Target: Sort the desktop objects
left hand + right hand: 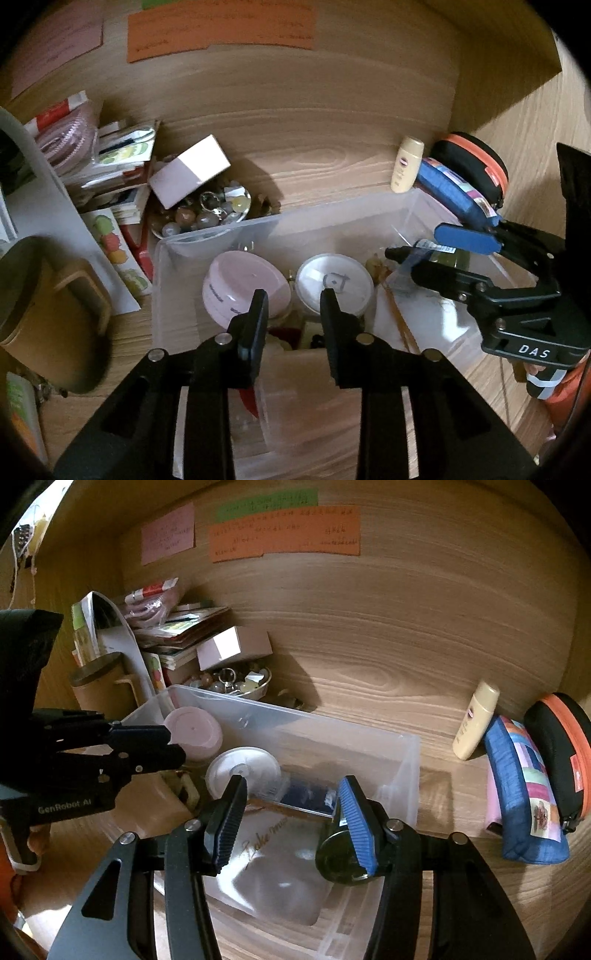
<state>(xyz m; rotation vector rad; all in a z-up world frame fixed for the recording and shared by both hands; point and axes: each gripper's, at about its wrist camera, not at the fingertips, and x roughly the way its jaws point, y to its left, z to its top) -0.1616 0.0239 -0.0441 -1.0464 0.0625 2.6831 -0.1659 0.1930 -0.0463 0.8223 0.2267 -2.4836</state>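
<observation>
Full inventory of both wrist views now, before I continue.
bin: one, clear, desk centre
round case: one, pink, in bin
round lid: one, white, in bin
bottle: one, dark green, in bin
small bottle: one, cream, right of bin
pouch: one, blue, right of bin
zip case: one, black-orange, far right
bead bowl: one, clear, behind bin
box: one, pink, on bowl
mug: one, brown, left
left gripper: one, black, jaws open, over bin
right gripper: one, blue-padded, jaws open, over bin

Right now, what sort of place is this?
Probably a home desk nook with wood-grain walls: sticky notes on the back panel, a clear bin of jars, and a book pile.
</observation>
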